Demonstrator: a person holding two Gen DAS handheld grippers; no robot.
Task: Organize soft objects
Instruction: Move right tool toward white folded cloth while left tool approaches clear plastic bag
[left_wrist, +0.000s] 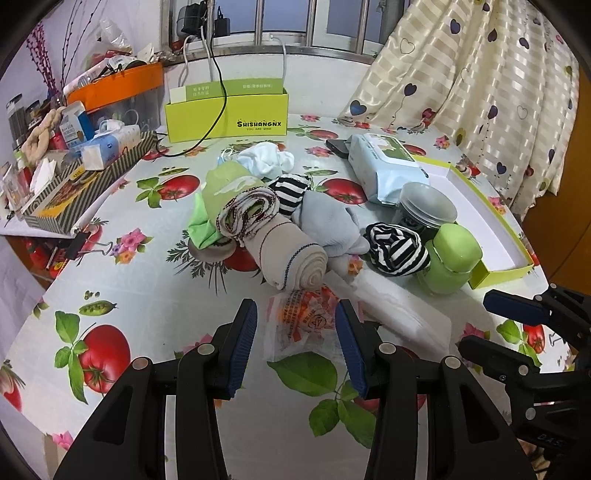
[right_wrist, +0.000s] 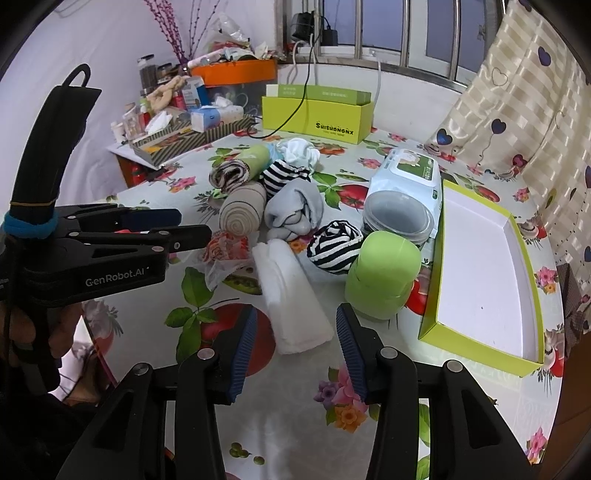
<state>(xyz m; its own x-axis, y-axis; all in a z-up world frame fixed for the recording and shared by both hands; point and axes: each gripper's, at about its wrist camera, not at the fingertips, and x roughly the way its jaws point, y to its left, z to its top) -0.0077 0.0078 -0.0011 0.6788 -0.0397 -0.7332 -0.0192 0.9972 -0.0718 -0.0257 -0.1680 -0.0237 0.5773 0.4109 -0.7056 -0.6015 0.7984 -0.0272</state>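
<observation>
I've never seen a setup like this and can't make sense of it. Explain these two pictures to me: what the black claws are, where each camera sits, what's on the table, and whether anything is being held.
There is no robot here. A person holds a two-finger clamp tool in each hand, and a wide-angle camera on each looks forward along its fingers.

One picture comes from the left gripper; its blue-padded fingers stand open over a crinkled plastic bag. The other comes from the right gripper, open too, just before a folded white towel. Neither holds anything.

On the fruit-print tablecloth lies a pile of rolled socks: a beige roll, a grey one, striped ones. Beside them stand a green jar, a wipes pack and an open, shallow green box.
</observation>
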